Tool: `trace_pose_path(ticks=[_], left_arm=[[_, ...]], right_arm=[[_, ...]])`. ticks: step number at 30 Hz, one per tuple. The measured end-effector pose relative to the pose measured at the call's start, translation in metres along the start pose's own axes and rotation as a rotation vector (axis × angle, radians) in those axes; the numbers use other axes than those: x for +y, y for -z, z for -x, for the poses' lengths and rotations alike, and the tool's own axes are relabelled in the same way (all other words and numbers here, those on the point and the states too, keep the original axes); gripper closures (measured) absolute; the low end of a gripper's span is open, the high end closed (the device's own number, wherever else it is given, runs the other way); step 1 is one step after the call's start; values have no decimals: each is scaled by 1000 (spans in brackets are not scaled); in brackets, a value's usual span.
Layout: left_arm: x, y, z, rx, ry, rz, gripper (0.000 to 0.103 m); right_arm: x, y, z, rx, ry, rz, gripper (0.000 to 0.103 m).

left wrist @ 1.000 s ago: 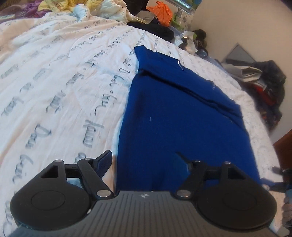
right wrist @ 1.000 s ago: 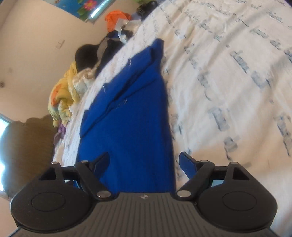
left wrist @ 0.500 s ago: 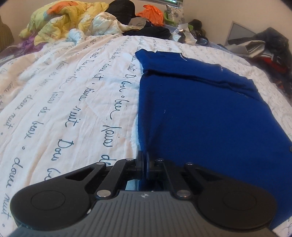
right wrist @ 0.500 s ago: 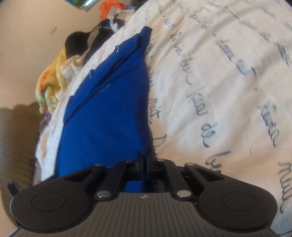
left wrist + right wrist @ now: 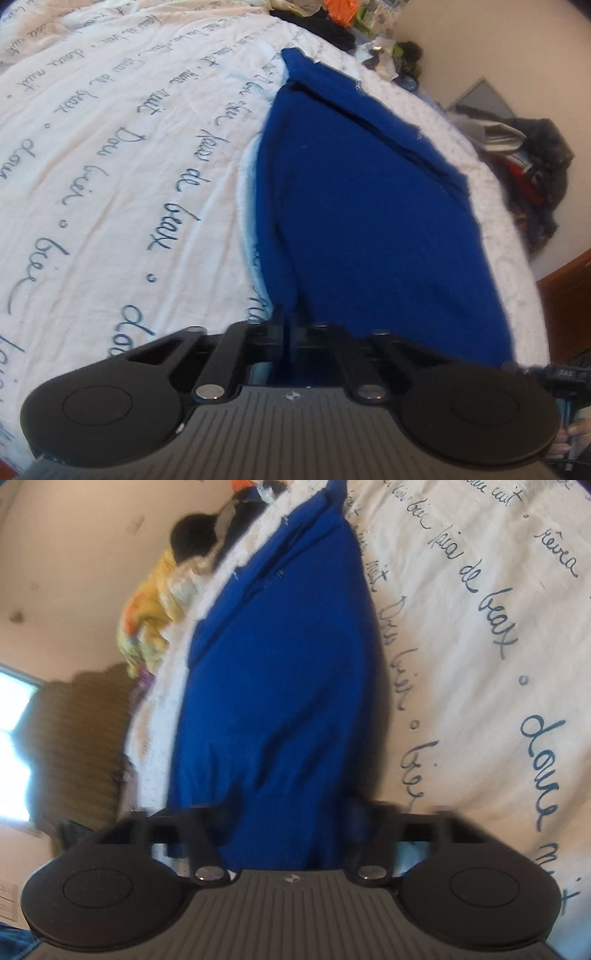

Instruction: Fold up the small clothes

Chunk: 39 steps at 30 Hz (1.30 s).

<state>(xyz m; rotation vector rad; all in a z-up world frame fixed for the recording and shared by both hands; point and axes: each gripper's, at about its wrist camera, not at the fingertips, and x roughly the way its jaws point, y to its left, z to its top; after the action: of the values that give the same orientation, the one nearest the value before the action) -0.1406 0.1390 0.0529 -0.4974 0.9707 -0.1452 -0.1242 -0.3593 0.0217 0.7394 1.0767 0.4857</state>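
Note:
A royal blue garment [image 5: 369,221] lies lengthwise on a white bed sheet [image 5: 110,166] printed with blue handwriting. My left gripper [image 5: 290,325] is shut on the garment's near left corner, and the cloth rises in a taut fold from its jaws. In the right wrist view the same garment [image 5: 280,664] runs away from me beside the sheet [image 5: 480,627]. My right gripper [image 5: 291,812] is shut on the near edge. The lifted cloth bunches over its fingertips and hides them.
A heap of clothes with an orange piece [image 5: 336,11] lies at the bed's far end. Dark clothing [image 5: 535,177] is piled by the wall on the right. Yellow bedding [image 5: 155,602] lies along the far side. A hand [image 5: 580,432] shows at the lower right.
Both grippers went from open to shut on the garment's near edge. They have since moved with it, and the edge has lifted off the sheet.

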Motion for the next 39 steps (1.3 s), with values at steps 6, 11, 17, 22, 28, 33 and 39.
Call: trace_pose_path(ticks=[6, 11, 17, 22, 28, 33, 39], left_arm=[[17, 2, 12, -8, -31, -43, 96], [25, 12, 16, 34, 152, 74, 48], [-4, 26, 12, 22, 117, -16, 46], [8, 16, 5, 110, 106, 9, 99], [-7, -25, 22, 54, 224, -25, 99], [-42, -117, 6, -97, 302, -118, 99], [-68, -257, -70, -237, 263, -80, 99]], right_arm=[[-19, 4, 17, -35, 38, -7, 98], [-12, 14, 15, 8, 16, -29, 74], [3, 24, 12, 2, -44, -4, 34], [-12, 22, 4, 23, -10, -65, 96], [2, 5, 13, -32, -144, -70, 95], [24, -83, 5, -188, -303, -21, 95], [22, -237, -48, -318, -311, -33, 95]])
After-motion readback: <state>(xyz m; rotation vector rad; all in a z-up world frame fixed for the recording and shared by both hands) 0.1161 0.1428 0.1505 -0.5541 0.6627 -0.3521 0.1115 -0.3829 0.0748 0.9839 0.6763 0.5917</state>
